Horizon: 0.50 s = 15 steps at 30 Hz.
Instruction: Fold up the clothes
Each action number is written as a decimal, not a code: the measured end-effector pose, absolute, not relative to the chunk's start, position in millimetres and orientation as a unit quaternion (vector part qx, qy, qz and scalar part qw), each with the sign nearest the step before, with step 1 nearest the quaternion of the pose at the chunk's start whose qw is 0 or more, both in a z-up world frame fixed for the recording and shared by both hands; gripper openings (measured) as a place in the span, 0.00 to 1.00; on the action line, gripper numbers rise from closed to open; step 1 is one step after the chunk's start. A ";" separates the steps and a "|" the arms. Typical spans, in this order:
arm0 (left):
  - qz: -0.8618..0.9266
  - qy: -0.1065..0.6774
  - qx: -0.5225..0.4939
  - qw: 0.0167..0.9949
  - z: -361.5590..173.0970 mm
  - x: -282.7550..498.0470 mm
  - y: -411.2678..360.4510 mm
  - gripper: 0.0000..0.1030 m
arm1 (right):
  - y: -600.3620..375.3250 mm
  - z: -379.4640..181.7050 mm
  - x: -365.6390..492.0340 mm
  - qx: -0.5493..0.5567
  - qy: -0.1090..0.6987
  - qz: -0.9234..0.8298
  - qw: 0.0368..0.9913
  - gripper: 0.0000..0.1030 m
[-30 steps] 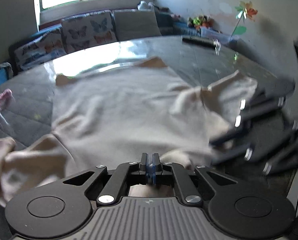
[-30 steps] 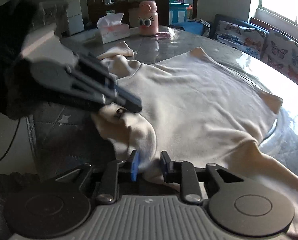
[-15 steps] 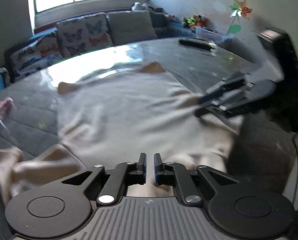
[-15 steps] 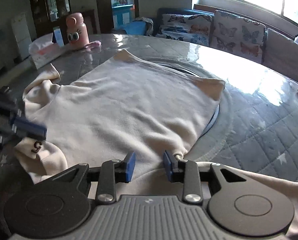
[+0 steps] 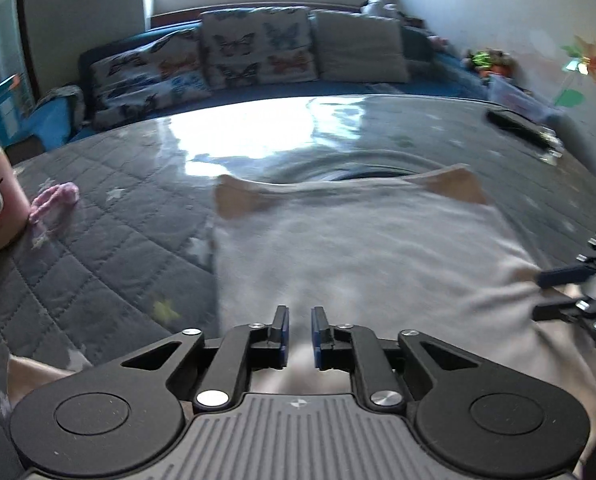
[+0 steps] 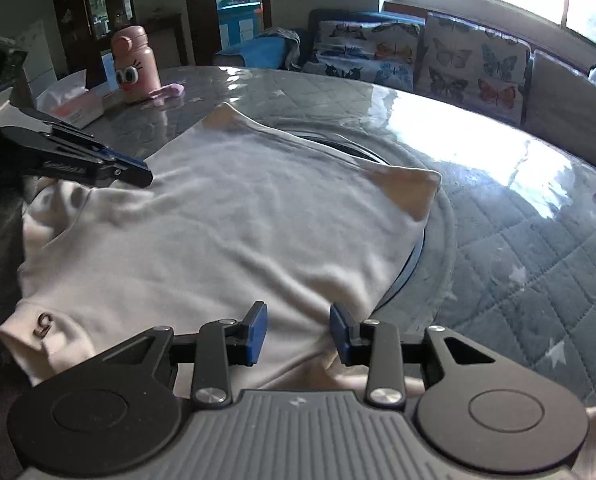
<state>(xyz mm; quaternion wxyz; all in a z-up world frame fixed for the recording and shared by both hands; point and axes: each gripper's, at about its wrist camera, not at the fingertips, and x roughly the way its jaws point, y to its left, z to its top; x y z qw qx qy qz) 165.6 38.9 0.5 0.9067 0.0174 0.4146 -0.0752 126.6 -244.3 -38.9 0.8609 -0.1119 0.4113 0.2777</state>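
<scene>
The cream shirt [image 6: 233, 232] lies spread on the counter [image 6: 518, 248], ahead of and under both hand-held grippers. Its near edge is hidden under each tool's body, and in the left view the cloth is blurred. A small dark mark on the folded sleeve [image 6: 45, 322] left of the right hand-held gripper [image 6: 298, 330] may be a letter or digit; I cannot read it. Writing on the left hand-held gripper's side, seen from the right, is too small to read.

The left hand-held gripper [image 5: 299, 332] tilts down over the shirt, jaws narrowly apart and just opening, pads clear of cloth. The right one also tilts down, jaws moderately apart and just opening, cloth below the gap but not pinched.
</scene>
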 end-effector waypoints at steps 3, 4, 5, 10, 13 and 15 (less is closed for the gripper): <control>-0.056 0.417 0.014 0.907 -2.2 181.4 49.4 0.21 | -243.6 -40.5 141.9 -0.120 0.413 0.270 0.862 0.34; -0.050 0.416 0.013 0.908 -2.4 185.8 52.1 0.21 | -243.9 -39.3 147.9 -0.118 0.410 0.265 0.865 0.34; -0.045 0.415 0.012 0.908 -2.0 191.2 54.7 0.21 | -244.2 -38.2 153.9 -0.116 0.408 0.260 0.867 0.34; -0.011 0.400 0.011 0.916 1.4 213.8 63.1 0.29 | -247.4 -33.9 194.4 -0.097 0.391 0.222 0.888 0.34; -0.003 0.395 -0.003 0.919 0.8 227.0 67.7 0.29 | -253.1 -39.2 224.1 -0.070 0.394 0.192 0.896 0.33; -0.008 0.393 -0.005 0.919 -1.6 233.4 67.2 0.29 | -257.8 -43.8 239.6 -0.045 0.403 0.186 0.895 0.32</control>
